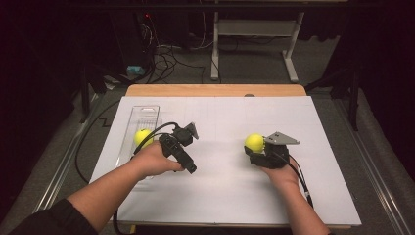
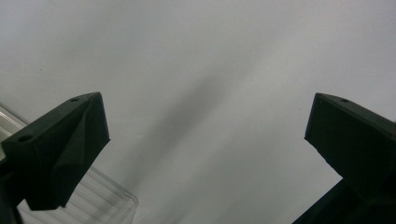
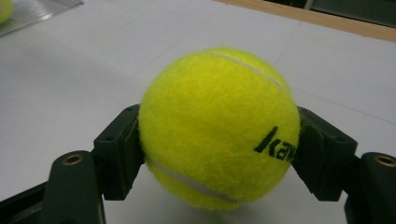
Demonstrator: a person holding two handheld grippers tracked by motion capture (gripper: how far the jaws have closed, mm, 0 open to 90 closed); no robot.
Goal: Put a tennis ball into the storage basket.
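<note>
A yellow tennis ball (image 3: 219,126) sits squeezed between both jaws of my right gripper (image 3: 219,149), which is shut on it. From above, that ball (image 1: 254,141) and the right gripper (image 1: 255,149) are at the right middle of the white sheet. A second yellow tennis ball (image 1: 142,136) lies in a clear plastic tray (image 1: 144,113) at the left. My left gripper (image 1: 182,138) is beside that tray, held by the left hand. Its jaws stand wide apart over bare white paper with nothing between them (image 2: 205,140).
The white sheet (image 1: 220,196) covers a wooden table (image 1: 215,90). A corner of the clear tray (image 2: 112,205) shows under the left jaw. Cables trail from both grippers toward the front edge. Beyond the table are table legs and cables on the floor.
</note>
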